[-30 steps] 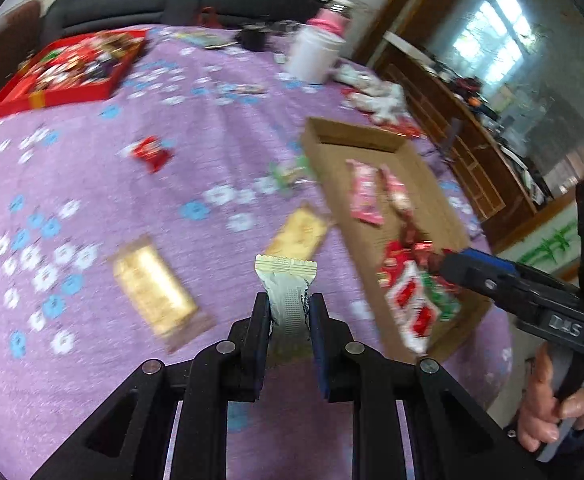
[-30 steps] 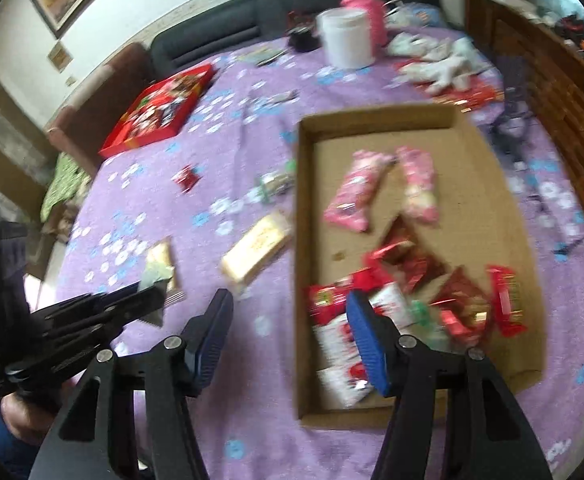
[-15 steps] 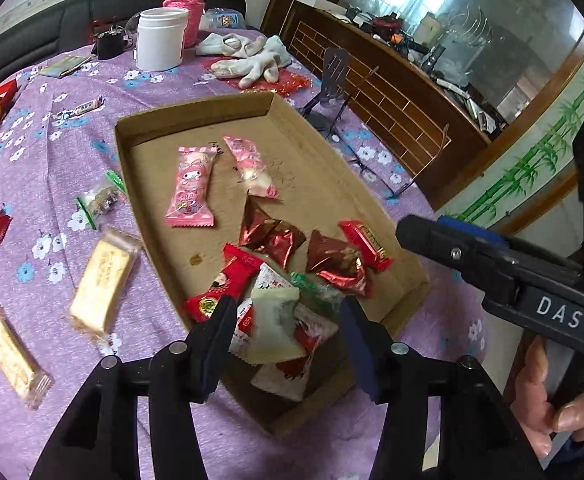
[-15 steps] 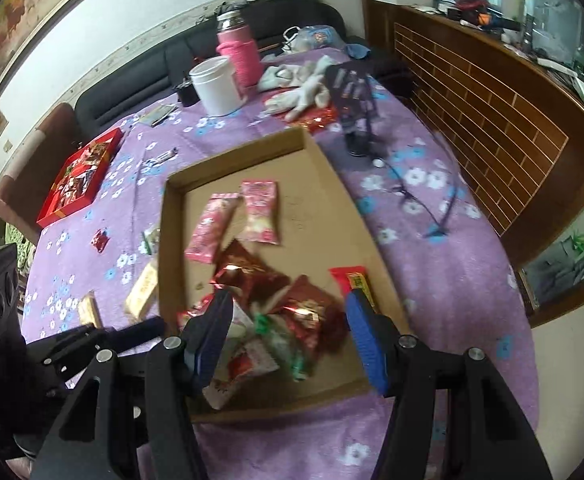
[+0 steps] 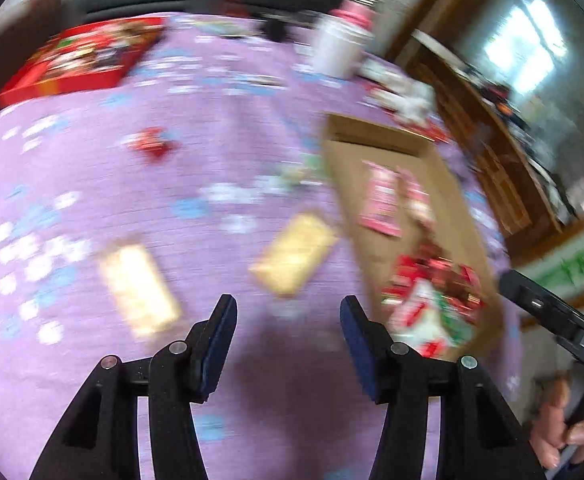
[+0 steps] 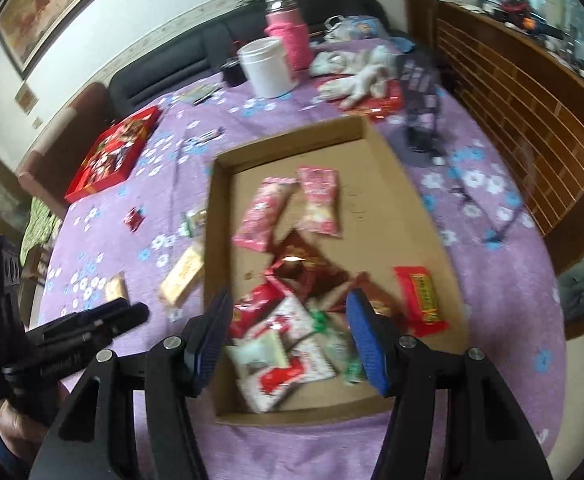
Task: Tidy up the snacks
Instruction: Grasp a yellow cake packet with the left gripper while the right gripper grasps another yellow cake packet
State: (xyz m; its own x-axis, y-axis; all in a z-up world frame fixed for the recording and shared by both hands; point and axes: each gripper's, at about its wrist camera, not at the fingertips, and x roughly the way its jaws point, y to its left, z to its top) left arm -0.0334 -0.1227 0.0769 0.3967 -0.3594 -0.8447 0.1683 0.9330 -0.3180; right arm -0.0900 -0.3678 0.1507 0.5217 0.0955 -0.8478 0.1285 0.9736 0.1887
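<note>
A shallow cardboard tray (image 6: 407, 200) lies on the purple flowered cloth and holds several wrapped snacks, pink (image 6: 319, 200), dark red and white (image 6: 262, 350). My right gripper (image 6: 288, 330) hangs open over the tray's near end with nothing between its fingers. In the blurred left wrist view my left gripper (image 5: 288, 334) is open and empty above the bare cloth, left of the tray (image 5: 443, 184). Two yellow wafer packs (image 5: 295, 254) (image 5: 138, 292) lie just ahead of it. A small red sweet (image 5: 152, 144) and a green-and-clear pack (image 6: 195, 220) lie farther out on the cloth.
A red box of sweets (image 6: 112, 152) sits at the far left. A white tub (image 6: 266, 66), a pink flask (image 6: 288, 36) and white gloves (image 6: 355, 76) stand beyond the tray. A wooden cabinet (image 6: 523, 92) runs along the right. A hand (image 5: 559, 436) holds the right gripper.
My left gripper let go of the pale green-white pack into the tray's near end, then swung back left over the cloth, open. The right gripper drifted slightly, still open.
</note>
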